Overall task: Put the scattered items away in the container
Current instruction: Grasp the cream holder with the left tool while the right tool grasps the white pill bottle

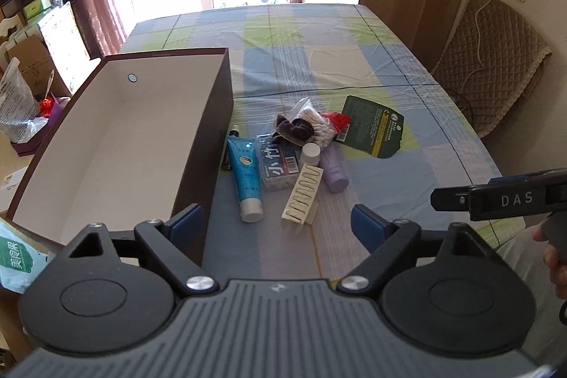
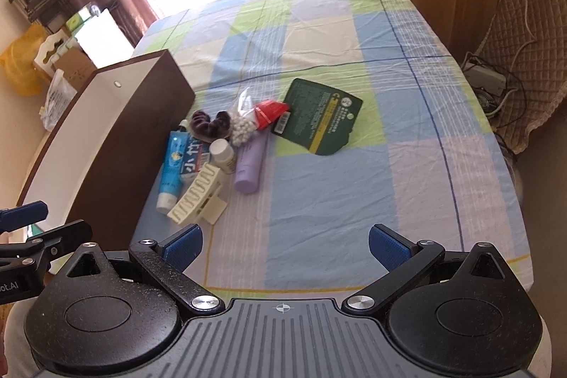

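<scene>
I'm hovering both claws, left claw (image 1: 278, 224) and right claw (image 2: 285, 245), spread apart and gripping nothing, over the checked bedsheet (image 2: 354, 165), with the toiletries pile, blue tube (image 1: 245, 176) included, sitting just beside the empty brown cardboard box (image 1: 117, 137)

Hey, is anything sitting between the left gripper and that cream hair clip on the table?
Nothing visible. The left gripper is open, and only bare tablecloth lies between its fingertips and the cream hair clip. The blue tube lies just left of the clip, close beside that path.
</scene>
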`<state>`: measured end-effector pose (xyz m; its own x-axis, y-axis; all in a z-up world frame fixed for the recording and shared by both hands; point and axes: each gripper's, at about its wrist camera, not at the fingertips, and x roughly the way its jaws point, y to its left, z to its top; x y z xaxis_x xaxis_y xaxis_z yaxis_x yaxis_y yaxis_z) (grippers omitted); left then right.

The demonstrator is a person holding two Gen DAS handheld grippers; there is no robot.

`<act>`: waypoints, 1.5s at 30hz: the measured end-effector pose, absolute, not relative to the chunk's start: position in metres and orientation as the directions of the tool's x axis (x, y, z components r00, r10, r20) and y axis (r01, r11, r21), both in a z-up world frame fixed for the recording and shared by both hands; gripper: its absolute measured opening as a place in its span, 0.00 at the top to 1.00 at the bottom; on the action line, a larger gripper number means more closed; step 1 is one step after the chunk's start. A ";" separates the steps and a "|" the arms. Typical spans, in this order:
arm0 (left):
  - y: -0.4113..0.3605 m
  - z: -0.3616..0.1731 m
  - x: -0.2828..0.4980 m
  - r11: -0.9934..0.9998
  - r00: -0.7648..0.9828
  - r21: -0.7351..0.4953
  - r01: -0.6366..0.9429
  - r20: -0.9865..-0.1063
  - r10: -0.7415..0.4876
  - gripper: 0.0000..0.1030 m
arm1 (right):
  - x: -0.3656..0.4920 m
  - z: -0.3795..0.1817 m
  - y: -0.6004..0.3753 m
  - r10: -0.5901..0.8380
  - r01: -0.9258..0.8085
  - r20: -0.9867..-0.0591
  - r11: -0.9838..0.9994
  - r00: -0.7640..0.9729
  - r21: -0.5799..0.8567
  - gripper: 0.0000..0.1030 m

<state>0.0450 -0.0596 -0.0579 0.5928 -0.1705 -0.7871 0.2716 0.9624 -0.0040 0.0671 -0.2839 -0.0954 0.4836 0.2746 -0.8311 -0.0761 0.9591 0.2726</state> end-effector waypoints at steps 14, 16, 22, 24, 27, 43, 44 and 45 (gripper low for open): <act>-0.097 -0.122 0.086 0.910 0.506 0.047 0.412 -0.842 -0.186 0.35 | 0.082 -0.121 -0.308 0.246 -0.049 -0.851 0.966 0.465 0.253 0.00; -0.100 -0.132 0.093 0.904 0.492 0.053 0.425 -0.851 -0.181 0.40 | 0.085 -0.125 -0.309 0.243 -0.048 -0.854 0.967 0.461 0.249 0.00; -0.108 -0.156 0.113 0.895 0.475 0.070 0.442 -0.864 -0.167 0.41 | 0.094 -0.132 -0.312 0.237 -0.056 -0.858 0.970 0.456 0.239 0.00; -0.111 -0.163 0.120 0.893 0.472 0.071 0.445 -0.866 -0.166 0.41 | 0.097 -0.134 -0.314 0.236 -0.059 -0.859 0.970 0.454 0.235 0.00; -0.115 -0.172 0.129 0.891 0.464 0.069 0.449 -0.870 -0.166 0.45 | 0.102 -0.137 -0.316 0.234 -0.063 -0.862 0.971 0.450 0.230 0.00; -0.095 -0.146 0.121 0.898 0.473 -0.021 0.439 -0.845 -0.251 0.77 | 0.134 -0.150 -0.295 0.335 -0.233 -0.807 0.940 0.487 0.249 0.10; -0.092 -0.139 0.120 0.902 0.480 -0.024 0.431 -0.841 -0.252 0.77 | 0.136 -0.149 -0.289 0.355 -0.262 -0.794 0.931 0.493 0.254 0.20; -0.088 -0.131 0.119 0.905 0.486 -0.030 0.425 -0.835 -0.256 0.77 | 0.140 -0.150 -0.284 0.380 -0.291 -0.787 0.919 0.486 0.264 0.30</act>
